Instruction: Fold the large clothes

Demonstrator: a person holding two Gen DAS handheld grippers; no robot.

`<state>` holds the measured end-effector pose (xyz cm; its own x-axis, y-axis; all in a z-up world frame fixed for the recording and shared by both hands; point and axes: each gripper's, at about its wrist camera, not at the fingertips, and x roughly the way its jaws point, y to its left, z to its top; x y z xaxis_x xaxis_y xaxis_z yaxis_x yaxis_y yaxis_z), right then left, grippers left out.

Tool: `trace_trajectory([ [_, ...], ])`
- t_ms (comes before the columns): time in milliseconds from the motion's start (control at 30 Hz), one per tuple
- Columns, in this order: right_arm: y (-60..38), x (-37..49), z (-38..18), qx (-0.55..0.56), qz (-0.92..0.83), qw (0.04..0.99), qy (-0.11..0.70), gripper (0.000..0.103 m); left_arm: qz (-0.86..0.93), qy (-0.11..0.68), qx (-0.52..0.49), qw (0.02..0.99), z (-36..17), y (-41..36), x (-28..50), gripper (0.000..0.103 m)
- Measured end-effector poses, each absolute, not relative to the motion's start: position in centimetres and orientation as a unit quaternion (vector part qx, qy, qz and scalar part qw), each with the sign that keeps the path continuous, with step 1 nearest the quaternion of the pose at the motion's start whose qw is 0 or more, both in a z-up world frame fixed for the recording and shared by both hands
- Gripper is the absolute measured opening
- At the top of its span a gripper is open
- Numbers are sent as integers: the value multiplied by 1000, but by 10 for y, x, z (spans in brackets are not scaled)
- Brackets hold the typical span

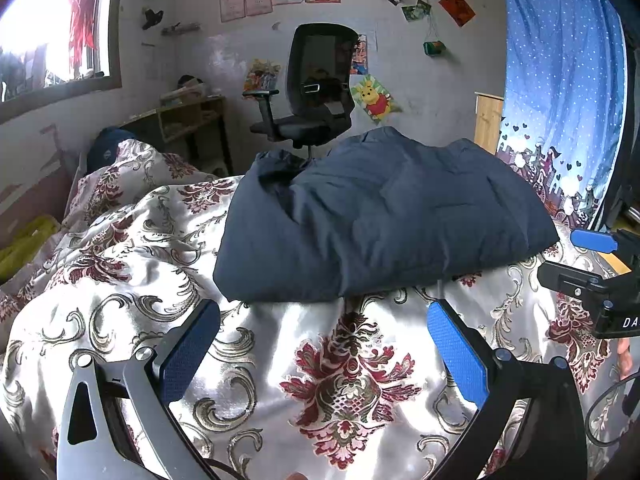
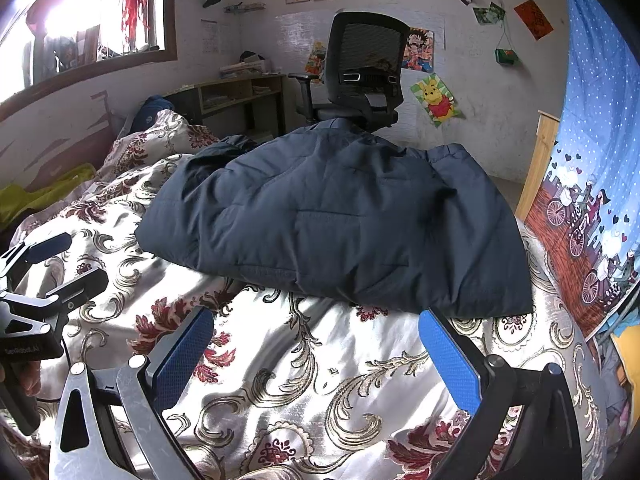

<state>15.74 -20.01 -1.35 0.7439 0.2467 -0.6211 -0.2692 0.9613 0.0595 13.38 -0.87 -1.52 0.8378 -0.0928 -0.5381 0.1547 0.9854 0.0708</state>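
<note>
A dark navy padded jacket (image 1: 380,216) lies folded into a thick bundle on the floral bedspread (image 1: 320,380); it also shows in the right wrist view (image 2: 340,220). My left gripper (image 1: 324,320) is open and empty, just short of the jacket's near edge. My right gripper (image 2: 316,332) is open and empty, also just short of the near edge, toward the jacket's right corner. The right gripper shows at the right edge of the left wrist view (image 1: 592,264), and the left gripper at the left edge of the right wrist view (image 2: 44,264).
A black office chair (image 1: 316,88) stands beyond the bed's far edge. A wooden shelf desk (image 1: 188,120) is at the back left under a window (image 1: 52,28). A blue patterned curtain (image 1: 560,100) hangs at the right. Bunched bedding (image 1: 132,168) rises at the far left.
</note>
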Motion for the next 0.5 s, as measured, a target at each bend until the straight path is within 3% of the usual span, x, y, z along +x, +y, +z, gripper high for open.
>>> trace_trajectory([
  [500, -200, 158, -13, -17, 138, 934, 330, 103, -66, 277, 56, 957, -15, -9, 133, 102],
])
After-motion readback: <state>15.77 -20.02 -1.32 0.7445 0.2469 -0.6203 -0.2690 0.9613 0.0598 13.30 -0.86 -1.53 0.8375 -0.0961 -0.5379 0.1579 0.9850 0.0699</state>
